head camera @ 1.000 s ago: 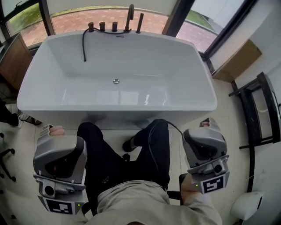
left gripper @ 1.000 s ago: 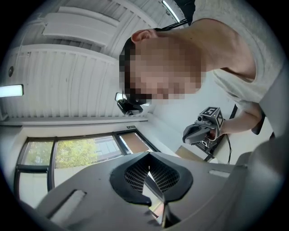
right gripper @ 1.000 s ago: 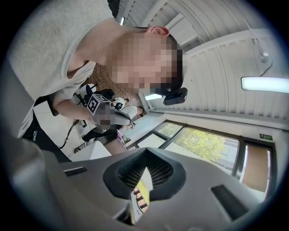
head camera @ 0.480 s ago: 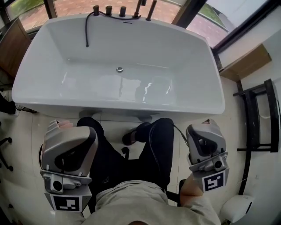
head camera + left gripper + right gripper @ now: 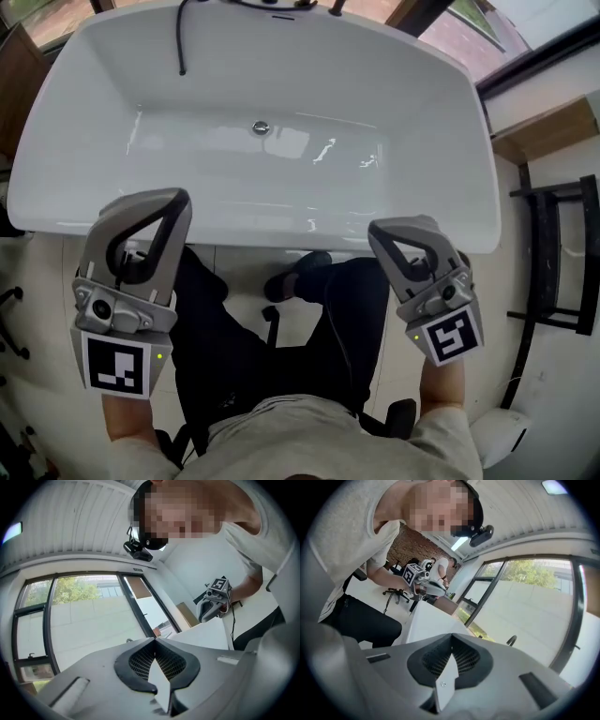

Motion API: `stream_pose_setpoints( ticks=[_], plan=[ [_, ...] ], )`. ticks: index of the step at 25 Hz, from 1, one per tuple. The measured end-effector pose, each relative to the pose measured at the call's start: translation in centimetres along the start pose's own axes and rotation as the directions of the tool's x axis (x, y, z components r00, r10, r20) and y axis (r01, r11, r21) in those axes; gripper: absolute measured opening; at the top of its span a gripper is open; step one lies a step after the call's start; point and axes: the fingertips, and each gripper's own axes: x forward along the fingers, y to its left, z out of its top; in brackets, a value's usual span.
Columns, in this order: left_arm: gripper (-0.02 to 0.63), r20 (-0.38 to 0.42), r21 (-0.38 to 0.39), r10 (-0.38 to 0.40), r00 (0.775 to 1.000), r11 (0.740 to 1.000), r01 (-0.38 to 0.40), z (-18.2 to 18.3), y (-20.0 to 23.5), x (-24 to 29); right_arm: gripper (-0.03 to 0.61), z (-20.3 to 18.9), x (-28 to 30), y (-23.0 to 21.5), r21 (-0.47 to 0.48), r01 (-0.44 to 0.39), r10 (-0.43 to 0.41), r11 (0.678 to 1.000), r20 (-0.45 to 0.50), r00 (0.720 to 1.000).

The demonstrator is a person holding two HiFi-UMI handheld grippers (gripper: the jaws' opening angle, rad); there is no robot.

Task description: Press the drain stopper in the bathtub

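Observation:
A white bathtub (image 5: 56,122) fills the upper head view. The small round metal drain stopper (image 5: 261,127) sits in the middle of its floor. My left gripper (image 5: 155,199) is held up in front of the tub's near rim at the left, well short of the stopper. At the right, my right gripper (image 5: 405,227) hangs by the same rim. Both are shut with nothing between the jaws. Their cameras point upward at the windows: in the left gripper view the left gripper (image 5: 154,640) has its tips meeting, as does the right gripper (image 5: 451,635) in its own view.
Dark taps (image 5: 281,6) and a black hose (image 5: 180,42) are at the tub's far rim. A black rack (image 5: 562,253) stands on the floor at the right, beside a wooden box (image 5: 544,127). The person's black-trousered legs (image 5: 281,328) are below the near rim.
Both grippers have risen and come forward to the tub's near rim, tilting upward. The head view has moved closer over the tub.

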Motion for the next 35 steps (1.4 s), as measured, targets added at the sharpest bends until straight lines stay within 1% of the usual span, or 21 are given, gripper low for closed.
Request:
stream_pose_setpoints(
  ticks=[4,5,6,7,9,10,13,15,17,19,21,23,24,25,27,28,29,30,32,33,35],
  plan=[
    [0.008,0.0,0.006,-0.017,1.0,1.0,0.017,-5.2,2.1,5.1,0.002,-5.0,5.3,-0.1,0.038,-0.111,0.112,0.993,-0.024,0.993],
    [0.008,0.007,0.011,-0.021,1.0,1.0,0.021,-6.5,2.6,6.4,0.002,-6.4,6.6,-0.1,0.064,-0.136,0.138,0.989,-0.025,0.99],
    [0.008,0.017,0.015,-0.025,1.0,1.0,0.025,-7.7,3.2,7.8,0.002,-8.1,7.8,-0.2,0.111,-0.153,0.159,0.982,-0.039,0.987],
    [0.008,0.029,0.017,-0.028,0.999,0.999,0.027,-8.9,3.9,9.1,0.002,-10.1,8.9,-0.3,0.19,-0.155,0.172,0.97,-0.075,0.982],
    [0.008,0.049,0.021,-0.023,0.999,1.0,0.022,-11.4,5.3,11.8,0.002,-14.4,10.8,-0.6,0.362,-0.124,0.19,0.924,-0.153,0.97],
    [0.008,0.046,0.015,-0.017,0.999,1.0,0.016,-12.8,5.9,13.0,0.002,-16.0,12.0,-1.0,0.41,-0.118,0.2,0.905,-0.164,0.966],
    [0.008,-0.012,-0.051,-0.004,1.0,0.999,0.003,-18.0,6.4,16.0,0.002,-21.3,15.9,-2.1,0.481,-0.122,0.229,0.868,-0.17,0.958],
    [0.008,-0.028,-0.062,-0.021,0.999,0.998,0.019,-20.3,5.6,17.3,0.002,-25.8,18.4,-2.8,0.526,-0.113,0.248,0.843,-0.194,0.949],
    [0.008,-0.024,-0.046,-0.048,0.999,0.998,0.047,-21.3,4.4,18.1,0.002,-30.5,20.7,-3.4,0.582,-0.096,0.285,0.808,-0.242,0.928],
    [0.008,-0.022,-0.016,-0.084,0.996,0.996,0.084,-21.5,3.4,18.3,0.002,-35.4,23.3,-3.9,0.633,-0.076,0.331,0.77,-0.295,0.896],
    [0.008,-0.025,0.043,-0.112,0.993,0.993,0.113,-20.9,3.1,18.2,0.002,-40.5,26.5,-3.4,0.685,-0.045,0.374,0.727,-0.34,0.863],
    [0.008,-0.036,0.105,-0.117,0.992,0.987,0.121,-20.5,3.2,17.6,0.002,-45.6,29.8,-1.4,0.721,-0.003,0.41,0.693,-0.39,0.825],
    [0.008,-0.053,0.145,-0.122,0.991,0.981,0.128,-20.9,3.1,17.3,0.002,-47.9,31.4,0.0,0.721,0.011,0.425,0.693,-0.42,0.802],
    [0.008,-0.081,0.192,-0.127,0.989,0.971,0.141,-21.6,2.9,16.9,0.002,-50.0,32.9,1.5,0.704,0.014,0.434,0.71,-0.453,0.778],
    [0.008,-0.166,0.285,-0.128,0.978,0.943,0.172,-23.3,2.5,16.3,0.002,-53.4,35.6,4.4,0.639,-0.009,0.438,0.769,-0.516,0.736],
    [0.008,-0.207,0.323,-0.127,0.97,0.927,0.19,-24.0,2.1,16.1,0.002,-54.6,36.8,5.7,0.604,-0.029,0.434,0.797,-0.539,0.722],
    [0.008,-0.237,0.352,-0.135,0.962,0.911,0.214,-24.4,1.6,16.1,0.002,-55.5,38.0,7.0,0.569,-0.05,0.427,0.821,-0.553,0.715],
    [0.008,-0.258,0.372,-0.152,0.954,0.896,0.243,-24.8,0.9,16.2,0.002,-56.2,39.1,8.2,0.538,-0.07,0.418,0.84,-0.56,0.715],
    [0.008,-0.277,0.393,-0.186,0.943,0.873,0.288,-25.3,-0.1,16.4,0.002,-57.2,41.5,10.1,0.492,-0.095,0.4,0.865,-0.562,0.724],
    [0.008,-0.28,0.397,-0.191,0.941,0.87,0.294,-25.5,-0.1,16.5,0.002,-57.8,42.6,10.5,0.474,-0.098,0.389,0.875,-0.568,0.726],
    [0.008,-0.29,0.397,-0.181,0.94,0.87,0.291,-26.1,0.2,16.4,0.002,-59.4,44.0,11.2,0.432,-0.107,0.374,0.895,-0.598,0.709]
  ],
)
